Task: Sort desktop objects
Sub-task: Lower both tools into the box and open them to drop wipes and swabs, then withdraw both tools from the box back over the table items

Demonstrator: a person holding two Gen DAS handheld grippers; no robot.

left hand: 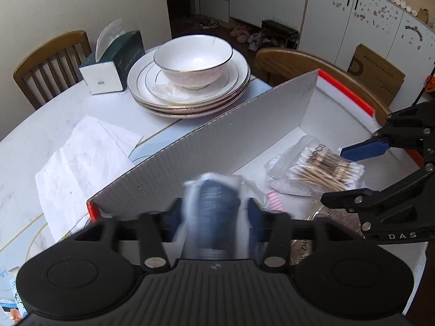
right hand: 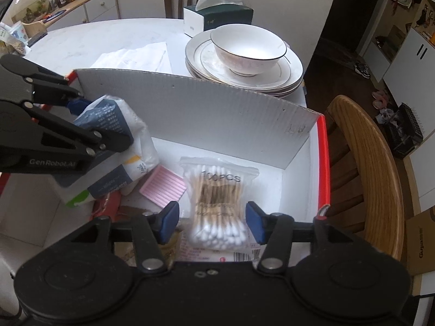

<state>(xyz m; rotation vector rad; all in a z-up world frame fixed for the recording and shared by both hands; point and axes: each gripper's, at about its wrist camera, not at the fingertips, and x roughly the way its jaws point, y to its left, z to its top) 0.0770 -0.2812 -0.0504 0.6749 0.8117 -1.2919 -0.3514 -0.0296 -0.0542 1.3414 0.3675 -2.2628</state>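
Note:
A white corrugated box [left hand: 217, 146] with a red rim stands on the table. A soft pack [left hand: 214, 203] in white and dark blue wrap, blurred, sits between the blue pads of my left gripper [left hand: 214, 217] over the box's near corner. The pads stand slightly off its sides, so the gripper is open. The right wrist view shows the same pack [right hand: 130, 119] between the left gripper's [right hand: 100, 122] fingers. A clear bag of cotton swabs [right hand: 217, 190] lies on the box floor. My right gripper [right hand: 212, 224] straddles it, open, with gaps at both pads. A pink ribbed piece [right hand: 163, 187] lies beside the bag.
Behind the box stands a stack of white plates [left hand: 152, 92] with a bowl [left hand: 193, 59] on top. A dark green tissue box [left hand: 114, 65] is to its left. A paper napkin [left hand: 81, 154] lies left of the box. Wooden chairs [right hand: 364, 163] ring the table.

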